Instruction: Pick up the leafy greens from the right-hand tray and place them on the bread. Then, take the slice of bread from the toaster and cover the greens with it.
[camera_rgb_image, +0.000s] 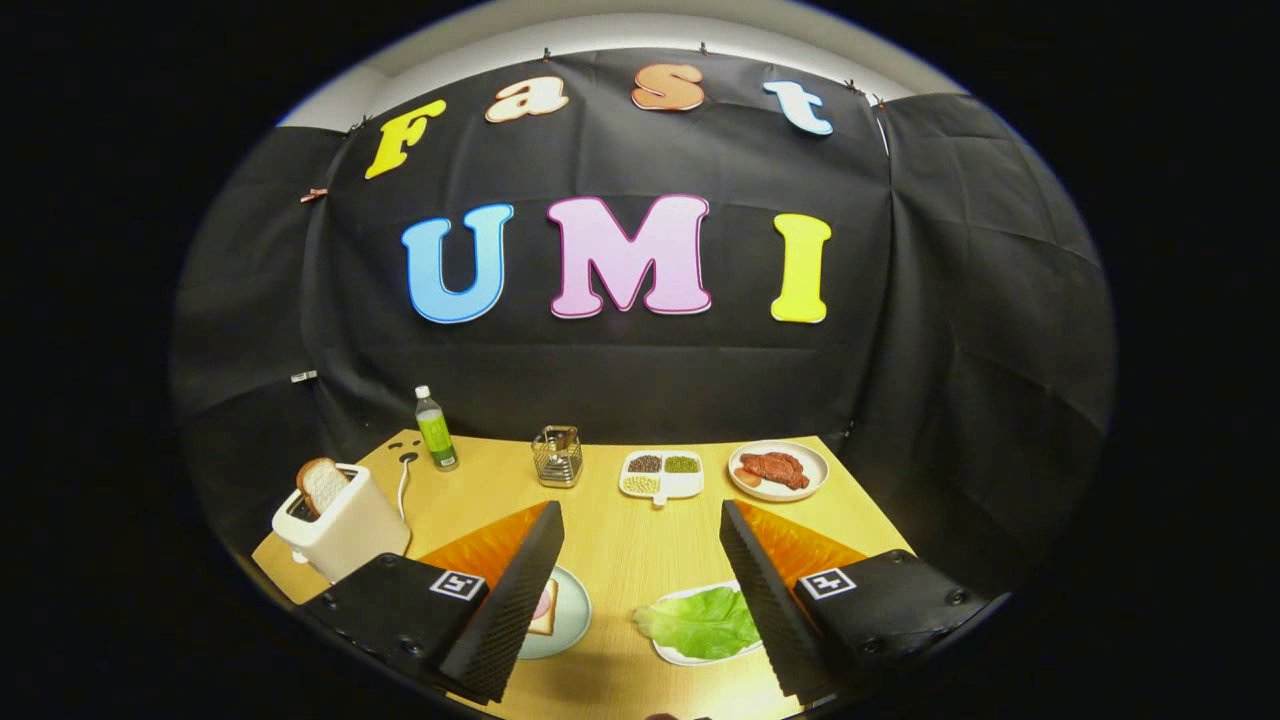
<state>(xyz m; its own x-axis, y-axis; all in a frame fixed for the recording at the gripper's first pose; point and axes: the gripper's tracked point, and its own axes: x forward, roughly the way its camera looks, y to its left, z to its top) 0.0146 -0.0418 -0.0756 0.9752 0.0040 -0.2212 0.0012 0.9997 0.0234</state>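
The gripper (640, 560) hangs above the worktop (620, 540) with its jaws spread wide and nothing between them. The greens (700, 622) lie on a white tray (668, 652) just inside the right finger. A bread slice (544, 610) rests on a plate (572, 612), partly hidden by the left finger. Beyond the left finger stands the toaster (345, 525) with a slice (320, 485) sticking up. Well beyond are a bottle (436, 430), a wire holder (558, 456), a dish of beans (661, 474) and a plate of meat (778, 470).
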